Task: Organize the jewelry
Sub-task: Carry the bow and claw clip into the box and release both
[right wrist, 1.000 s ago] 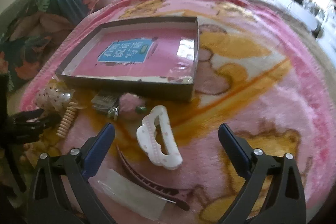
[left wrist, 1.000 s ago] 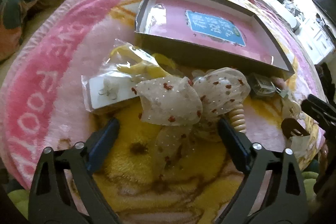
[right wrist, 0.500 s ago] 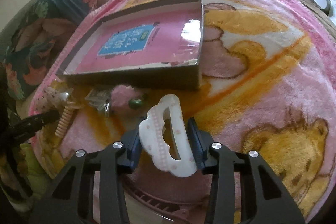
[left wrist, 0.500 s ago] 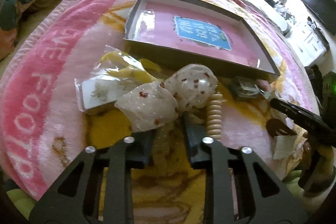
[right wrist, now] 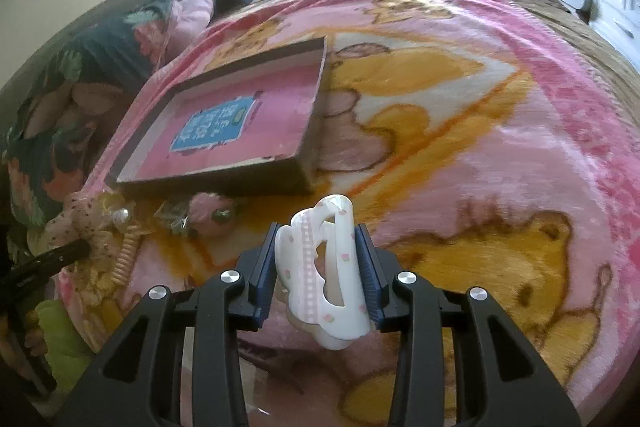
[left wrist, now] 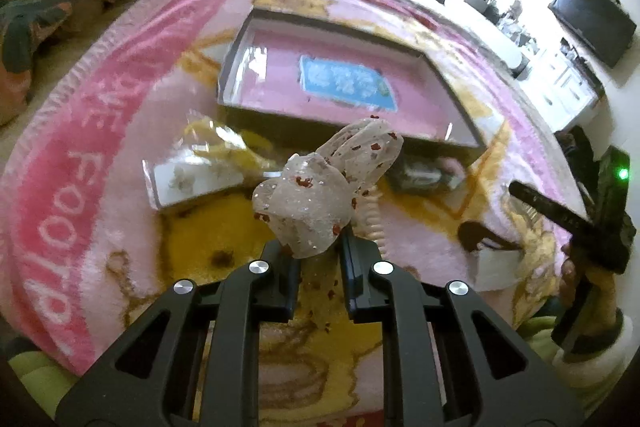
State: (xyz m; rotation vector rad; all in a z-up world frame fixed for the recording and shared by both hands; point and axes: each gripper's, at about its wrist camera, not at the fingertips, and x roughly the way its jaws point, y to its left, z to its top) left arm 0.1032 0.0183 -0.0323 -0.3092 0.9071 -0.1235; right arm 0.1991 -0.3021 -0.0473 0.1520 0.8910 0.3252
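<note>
- Plainly, in the left wrist view the left gripper (left wrist: 318,267) is pinched on the sheer bow (left wrist: 320,187), lifted above the blanket (left wrist: 80,155), short of the box (left wrist: 256,115); only thin fabric is caught, so I judge it could slip out.
- Right wrist view: the right gripper (right wrist: 317,267) clamps the white claw clip (right wrist: 322,275), near the box (right wrist: 224,183); its smooth curved shell might twist loose.

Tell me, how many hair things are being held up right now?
2. The sheer spotted bow is pinched in the left tool, lifted above the blanket. The white claw clip is squeezed in the right tool. Others lie on the blanket.
</note>
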